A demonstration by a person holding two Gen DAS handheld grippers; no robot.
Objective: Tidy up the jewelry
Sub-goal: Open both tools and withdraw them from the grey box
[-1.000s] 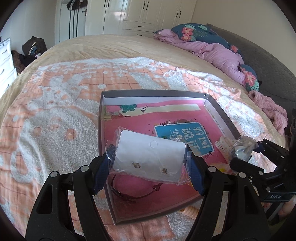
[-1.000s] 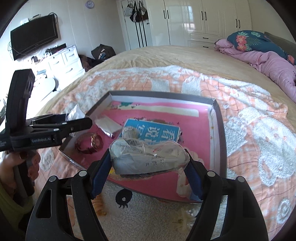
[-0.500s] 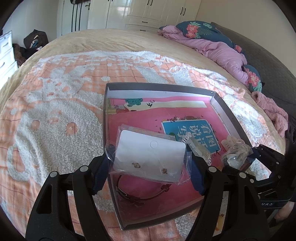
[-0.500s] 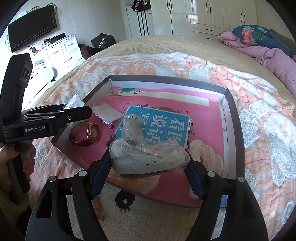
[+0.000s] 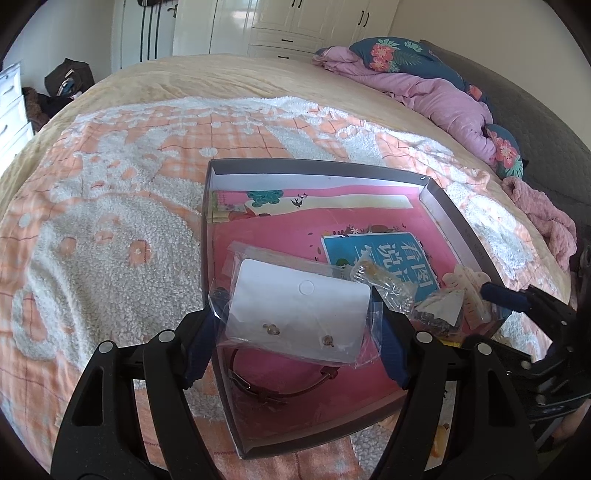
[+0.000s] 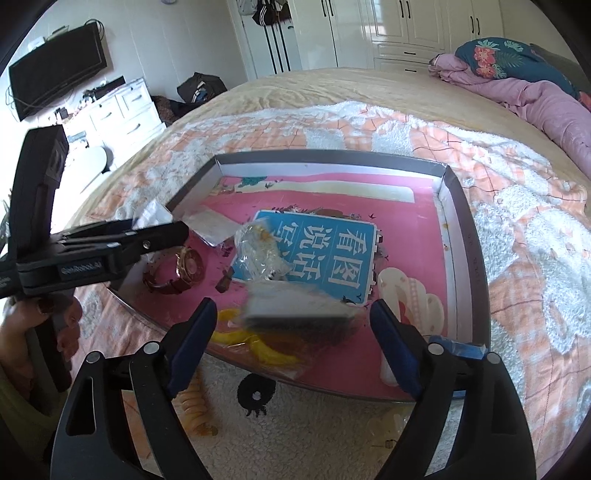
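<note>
- Bedroom first: white wardrobes point(image 5: 295, 22) line the far wall, a wall television point(image 6: 55, 85) hangs on the left in the right wrist view, and a pink duvet point(image 5: 443, 99) is bunched at the head of the bed.
- Spread over the bed, a peach-and-white fleece blanket point(image 5: 110, 206) carries everything in play.
- Sitting on that blanket is a shallow grey tray point(image 5: 218, 173) with a pink printed lining and a blue card of white characters point(image 6: 321, 254).
- Over the tray's near left corner, the left gripper point(image 5: 295, 332) is clamped on an earring card in a clear sleeve point(image 5: 299, 306), pads pressing both short edges, two small earrings showing on the white face.
- Over the tray's near edge, the right gripper point(image 6: 291, 332) has just been opening, and its blue pads stand clear on either side of a clear packet with a grey card point(image 6: 291, 306); that packet is blurred and I cannot tell whether it rests on the lining.
- Under the held card lies a brown strap watch point(image 6: 177, 273) on the pink lining, near the tray's left wall.
- Beside it, a small crinkled bag of gold pieces point(image 6: 258, 251) overlaps the blue card's left edge.
- Yellow curved pieces in a bag point(image 6: 258, 347) sit just in front of the blurred packet.
</note>
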